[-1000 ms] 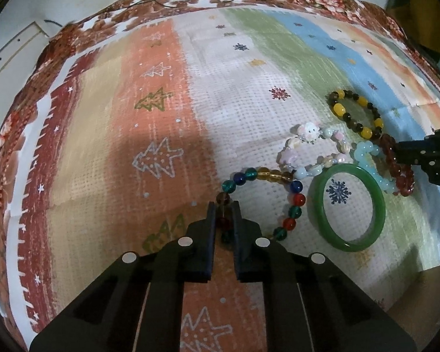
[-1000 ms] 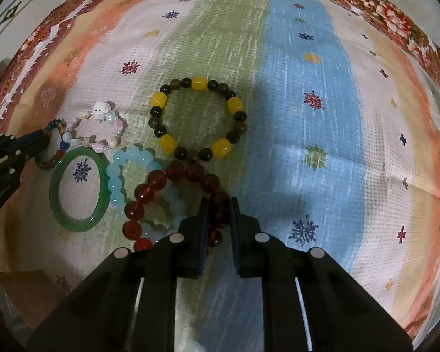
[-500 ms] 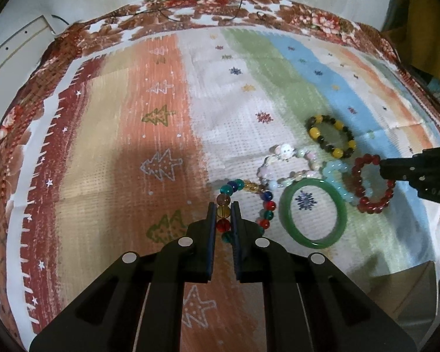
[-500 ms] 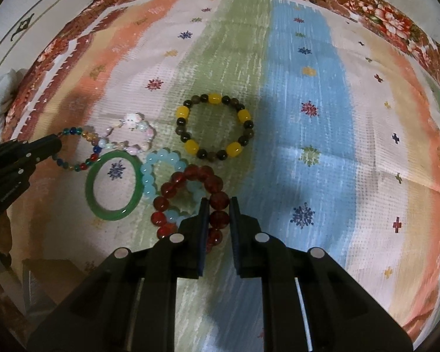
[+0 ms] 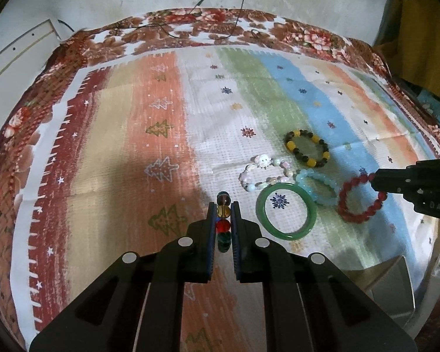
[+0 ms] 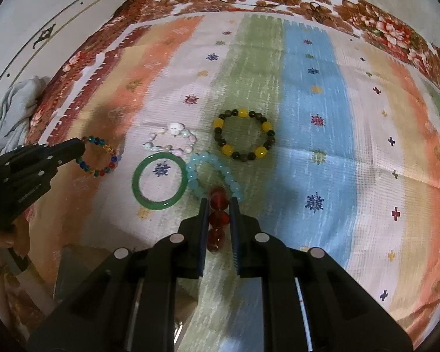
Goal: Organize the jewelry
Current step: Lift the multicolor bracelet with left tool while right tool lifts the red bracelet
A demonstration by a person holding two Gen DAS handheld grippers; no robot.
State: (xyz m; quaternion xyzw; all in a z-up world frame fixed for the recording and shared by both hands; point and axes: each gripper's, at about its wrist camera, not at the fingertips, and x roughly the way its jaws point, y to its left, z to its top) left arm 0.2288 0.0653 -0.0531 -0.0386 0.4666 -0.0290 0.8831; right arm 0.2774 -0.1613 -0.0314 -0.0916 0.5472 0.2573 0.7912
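Observation:
My left gripper (image 5: 223, 205) is shut on a multicoloured bead bracelet (image 5: 223, 224), which hangs edge-on between the fingers; the right wrist view shows that bracelet (image 6: 102, 158) as a ring lifted off the cloth. My right gripper (image 6: 218, 202) is shut on a red bead bracelet (image 6: 218, 218), which in the left wrist view hangs as a ring (image 5: 358, 202) from its tip. On the striped cloth lie a green bangle (image 5: 287, 212), a pale blue bead bracelet (image 5: 316, 186), a pink-and-white charm bracelet (image 5: 264, 171) and a yellow-and-dark bead bracelet (image 5: 306, 148).
The striped cloth (image 5: 132, 146) with a floral border covers the table. A cardboard box (image 5: 387, 287) stands at the near edge, seen also as a box (image 6: 73, 275) in the right wrist view. A grey cloth (image 6: 17, 108) lies off the left edge. Thin wires (image 5: 208, 26) cross the far border.
Both grippers have risen, each lifting its bracelet off the cloth. The multicoloured bracelet now hangs edge-on in the left gripper, and the red one has come clear of the pale blue bracelet.

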